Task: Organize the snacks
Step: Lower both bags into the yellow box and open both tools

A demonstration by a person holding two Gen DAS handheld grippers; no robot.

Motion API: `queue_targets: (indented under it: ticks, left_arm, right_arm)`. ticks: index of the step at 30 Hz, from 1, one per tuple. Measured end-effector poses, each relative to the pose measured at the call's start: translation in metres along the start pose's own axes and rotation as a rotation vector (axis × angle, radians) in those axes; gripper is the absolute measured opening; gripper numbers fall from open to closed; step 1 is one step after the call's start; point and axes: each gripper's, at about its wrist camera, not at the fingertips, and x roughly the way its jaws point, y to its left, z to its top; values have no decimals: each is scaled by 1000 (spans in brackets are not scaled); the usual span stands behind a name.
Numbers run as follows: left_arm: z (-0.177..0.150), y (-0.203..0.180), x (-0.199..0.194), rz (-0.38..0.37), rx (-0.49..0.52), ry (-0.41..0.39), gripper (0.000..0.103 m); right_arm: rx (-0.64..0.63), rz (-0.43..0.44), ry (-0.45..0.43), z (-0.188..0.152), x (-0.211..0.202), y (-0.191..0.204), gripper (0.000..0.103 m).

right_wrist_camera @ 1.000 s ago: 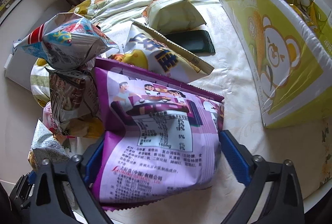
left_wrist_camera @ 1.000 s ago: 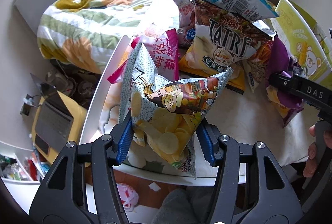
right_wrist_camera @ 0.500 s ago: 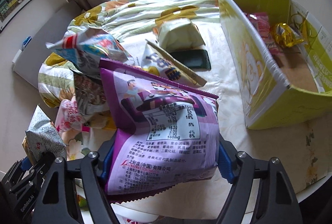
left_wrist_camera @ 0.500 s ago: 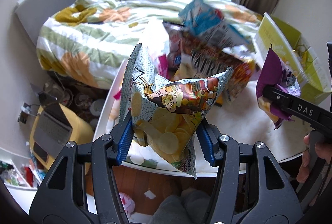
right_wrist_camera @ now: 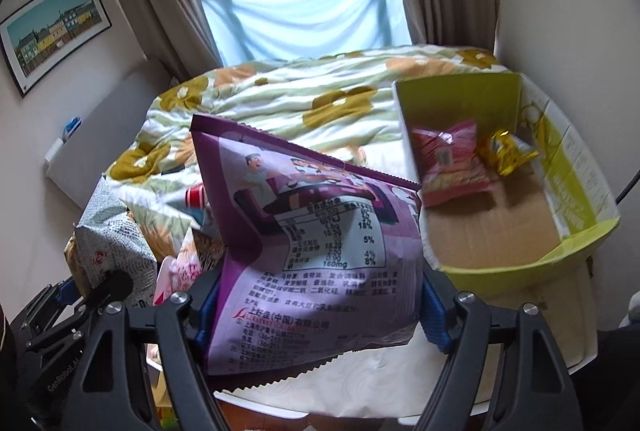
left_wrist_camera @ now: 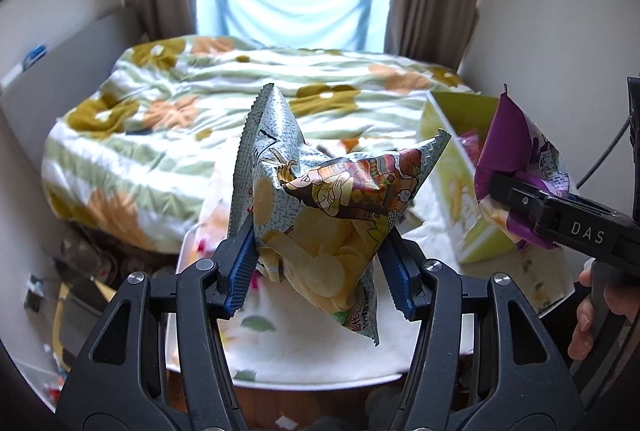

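Observation:
My left gripper (left_wrist_camera: 318, 271) is shut on a grey patterned potato chip bag (left_wrist_camera: 320, 207) and holds it well above the white table (left_wrist_camera: 320, 363). My right gripper (right_wrist_camera: 320, 307) is shut on a purple snack bag (right_wrist_camera: 312, 239), also lifted; this bag shows at the right of the left wrist view (left_wrist_camera: 516, 167). An open yellow-green cardboard box (right_wrist_camera: 576, 191) stands on the table to the right, holding a pink snack bag (right_wrist_camera: 452, 163) and a gold packet (right_wrist_camera: 506, 151). The chip bag shows at the left of the right wrist view (right_wrist_camera: 112, 231).
A bed with a floral quilt (left_wrist_camera: 192, 119) lies behind the table, under a window with curtains. More snack bags (right_wrist_camera: 188, 255) lie on the table left of the purple bag, mostly hidden. Clutter sits on the floor at the left (left_wrist_camera: 76, 271).
Both grippers have risen with their bags and tilted up, so the window shows. The snack pile has dropped out of sight and the box interior has come into the right wrist view.

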Motion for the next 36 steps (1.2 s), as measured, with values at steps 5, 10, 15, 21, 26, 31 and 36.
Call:
queue_targets:
  ticks: [5, 10, 15, 21, 26, 31, 36]
  left_arm:
    - [29, -45, 11, -37, 33, -32, 53]
    - [56, -97, 37, -67, 33, -33, 53]
    - [78, -163, 68, -89, 72, -24, 53]
    - [85, -245, 114, -107, 166, 51, 53]
    - [69, -295, 150, -71, 255, 131, 56]
    - [55, -310, 156, -60, 271, 174, 103]
    - [58, -291, 150, -71, 206, 182, 103]
  right_arm:
    - [15, -17, -24, 23, -12, -37, 74]
    - [5, -23, -1, 46, -9, -84, 74]
    - [-3, -43, -1, 72, -6, -136, 74]
    - [20, -45, 14, 95, -2, -195, 74]
    - [34, -28, 44, 105, 8, -228, 74]
    - [36, 4, 72, 107, 18, -245, 74]
    - [30, 41, 103, 107, 24, -248, 74]
